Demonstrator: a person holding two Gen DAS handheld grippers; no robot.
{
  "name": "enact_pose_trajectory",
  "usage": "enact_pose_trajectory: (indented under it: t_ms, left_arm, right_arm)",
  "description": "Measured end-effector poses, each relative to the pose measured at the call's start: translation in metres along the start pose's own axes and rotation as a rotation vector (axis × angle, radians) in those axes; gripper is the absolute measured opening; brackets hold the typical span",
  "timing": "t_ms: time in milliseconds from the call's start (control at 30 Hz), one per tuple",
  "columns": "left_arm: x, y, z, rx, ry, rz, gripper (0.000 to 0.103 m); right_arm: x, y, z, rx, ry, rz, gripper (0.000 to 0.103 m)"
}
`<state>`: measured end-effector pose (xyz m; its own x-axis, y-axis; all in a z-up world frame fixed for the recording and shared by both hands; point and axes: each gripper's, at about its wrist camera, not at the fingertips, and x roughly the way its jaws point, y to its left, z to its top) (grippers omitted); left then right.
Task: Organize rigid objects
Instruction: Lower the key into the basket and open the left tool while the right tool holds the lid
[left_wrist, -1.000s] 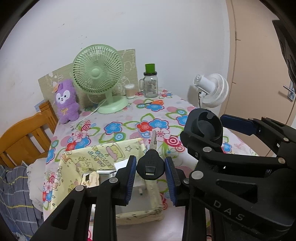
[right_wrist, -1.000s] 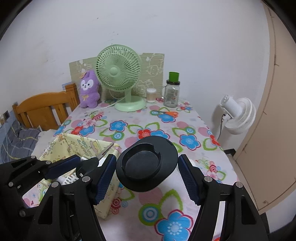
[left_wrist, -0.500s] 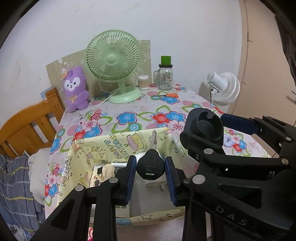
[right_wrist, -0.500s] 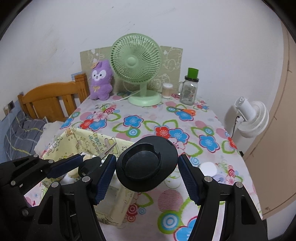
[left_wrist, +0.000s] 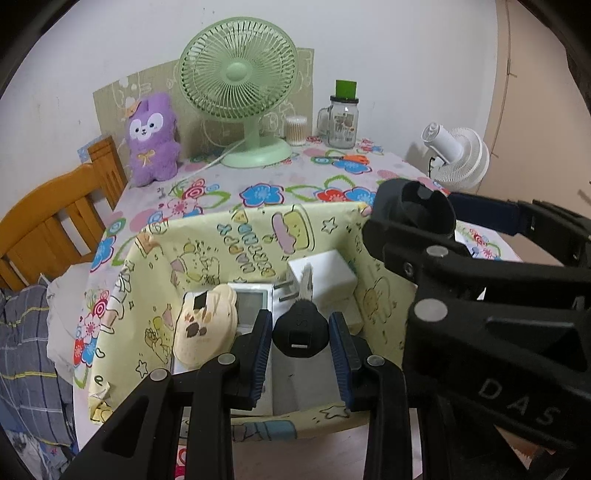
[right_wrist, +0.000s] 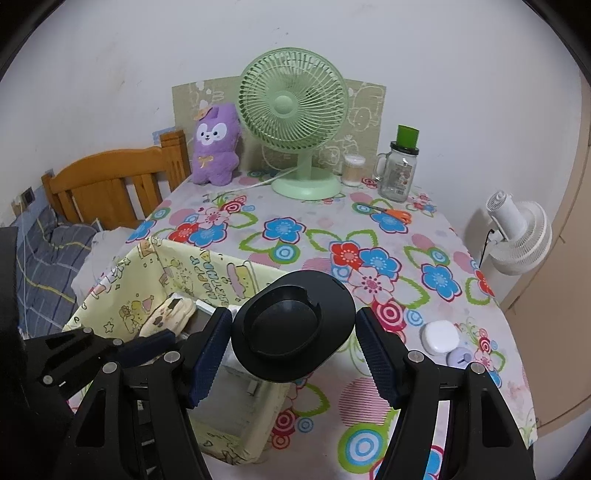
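Observation:
My left gripper (left_wrist: 301, 343) is shut on a black-headed key (left_wrist: 300, 330) and holds it over the yellow cartoon-print fabric box (left_wrist: 207, 240). The box holds a white charger (left_wrist: 325, 275), a white remote-like device (left_wrist: 253, 301) and a beige bear-shaped item (left_wrist: 205, 325). My right gripper (right_wrist: 293, 345) is shut on a black round holder (right_wrist: 291, 326) above the box's right edge (right_wrist: 255, 269). The holder and right gripper also show in the left wrist view (left_wrist: 413, 210).
On the floral tablecloth (right_wrist: 369, 236) stand a green fan (right_wrist: 295, 118), a purple plush (right_wrist: 216, 144), a glass jar with green lid (right_wrist: 400, 166), orange scissors (right_wrist: 391, 214) and a white case (right_wrist: 439, 336). A wooden headboard (right_wrist: 110, 184) is left, a white fan (right_wrist: 517, 236) right.
Both grippers have moved forward and down toward the box. The key now hangs inside the box opening, above the white charger. The holder is over the box's right side.

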<state>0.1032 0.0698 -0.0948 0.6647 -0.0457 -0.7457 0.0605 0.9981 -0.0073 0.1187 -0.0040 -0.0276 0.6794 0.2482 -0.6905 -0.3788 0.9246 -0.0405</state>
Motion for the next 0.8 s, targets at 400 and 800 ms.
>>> enact_pose_trajectory:
  t_ms: [400, 800]
  left_arm:
    - [-0.001, 0.013, -0.002, 0.011, -0.017, 0.044, 0.064]
    - [0.004, 0.019, -0.001, -0.006, -0.006, 0.066, 0.081]
  right_arm:
    - [0.017, 0.029, -0.006, -0.065, 0.045, 0.057, 0.071]
    - [0.025, 0.028, -0.009, -0.039, 0.079, 0.073, 0.073]
